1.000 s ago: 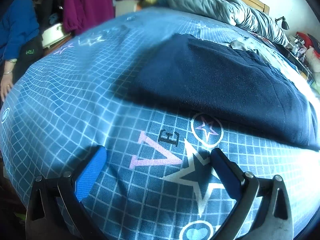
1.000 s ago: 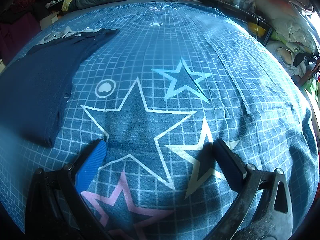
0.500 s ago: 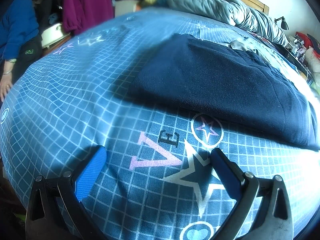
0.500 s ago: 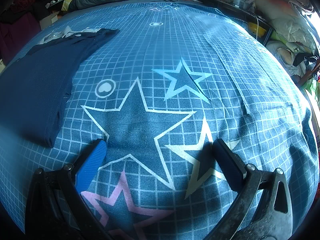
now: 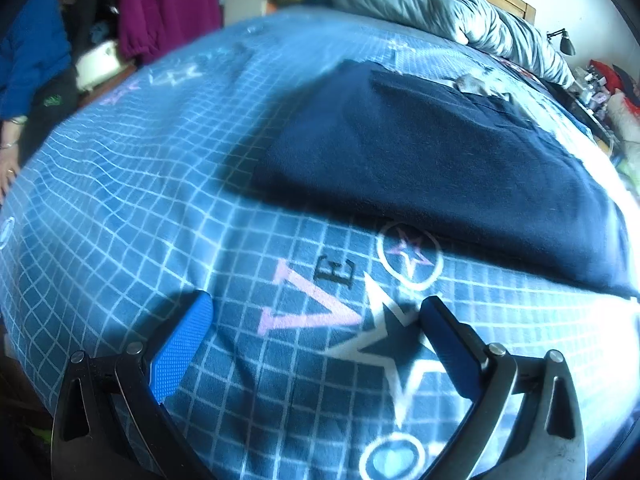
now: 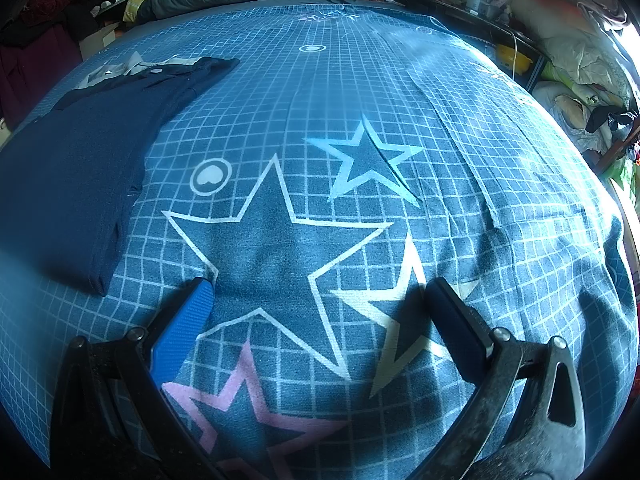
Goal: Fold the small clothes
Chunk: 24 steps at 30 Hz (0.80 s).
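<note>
A dark navy garment (image 5: 440, 164) lies folded flat on the blue grid-and-star bedspread (image 5: 140, 184), with a pale collar at its far end. My left gripper (image 5: 316, 312) hovers open over the bedspread just short of the garment's near edge, nothing between its blue-padded fingers. In the right wrist view the same navy garment (image 6: 68, 176) lies at the left, its white collar (image 6: 120, 70) at the far end. My right gripper (image 6: 320, 296) is open above the star print, to the right of the garment's near corner, holding nothing.
A rumpled grey duvet (image 5: 432, 4) lies along the head of the bed. A person in a blue top (image 5: 28, 60) stands at the left bed edge beside hanging magenta clothing (image 5: 160, 4). Piled clutter (image 6: 580, 64) lines the bed's right side.
The left gripper has shifted slightly, so the garment sits a little further right in its view. The right gripper has not moved. Both stay open.
</note>
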Each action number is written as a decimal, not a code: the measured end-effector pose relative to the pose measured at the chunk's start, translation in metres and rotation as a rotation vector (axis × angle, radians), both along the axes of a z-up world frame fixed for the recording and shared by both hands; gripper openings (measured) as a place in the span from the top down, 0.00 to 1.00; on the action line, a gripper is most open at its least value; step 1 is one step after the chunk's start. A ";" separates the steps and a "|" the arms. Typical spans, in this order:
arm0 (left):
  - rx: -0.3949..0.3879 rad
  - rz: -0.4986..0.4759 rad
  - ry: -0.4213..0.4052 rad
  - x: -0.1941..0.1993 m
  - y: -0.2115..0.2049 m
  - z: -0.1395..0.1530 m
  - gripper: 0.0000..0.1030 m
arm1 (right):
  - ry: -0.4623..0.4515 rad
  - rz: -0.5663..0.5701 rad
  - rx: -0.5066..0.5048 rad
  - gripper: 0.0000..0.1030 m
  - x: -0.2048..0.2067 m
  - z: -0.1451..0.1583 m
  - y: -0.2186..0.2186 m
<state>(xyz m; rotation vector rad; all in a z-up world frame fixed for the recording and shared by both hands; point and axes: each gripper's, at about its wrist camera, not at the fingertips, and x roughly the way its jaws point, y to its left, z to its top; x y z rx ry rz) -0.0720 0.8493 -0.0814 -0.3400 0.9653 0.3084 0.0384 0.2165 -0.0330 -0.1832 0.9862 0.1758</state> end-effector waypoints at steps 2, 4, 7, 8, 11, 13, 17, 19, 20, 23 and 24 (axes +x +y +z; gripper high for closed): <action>-0.121 -0.013 -0.048 -0.007 0.009 0.008 0.01 | 0.000 0.000 0.000 0.00 -0.001 0.001 0.000; -0.311 0.010 -0.135 -0.017 0.023 0.015 0.01 | 0.000 0.000 0.000 0.00 -0.001 0.001 0.000; -0.639 0.026 -0.293 -0.023 0.040 0.016 0.04 | 0.000 0.000 0.000 0.00 -0.001 0.001 0.000; -0.716 0.032 -0.335 -0.021 0.045 0.015 0.09 | 0.000 0.000 0.000 0.00 0.000 -0.001 0.000; -0.868 0.075 -0.398 -0.004 0.053 0.005 0.14 | 0.000 0.000 0.000 0.00 0.001 -0.001 0.000; -0.923 0.133 -0.370 0.009 0.058 -0.012 0.17 | 0.000 0.000 0.000 0.00 0.000 0.001 0.000; -0.960 0.211 -0.361 0.018 0.064 -0.029 0.31 | 0.000 0.000 0.000 0.00 0.001 -0.001 0.000; -0.958 0.214 -0.368 0.021 0.065 -0.030 0.30 | 0.000 0.000 0.000 0.00 -0.001 0.002 0.000; -0.943 0.217 -0.367 0.024 0.067 -0.030 0.31 | 0.000 0.000 0.000 0.00 -0.001 0.001 0.000; -0.919 0.231 -0.357 0.034 0.071 -0.031 0.31 | 0.000 0.000 0.000 0.00 -0.001 0.001 0.000; -0.909 0.236 -0.356 0.039 0.073 -0.030 0.31 | 0.000 0.000 0.000 0.00 -0.001 0.002 0.000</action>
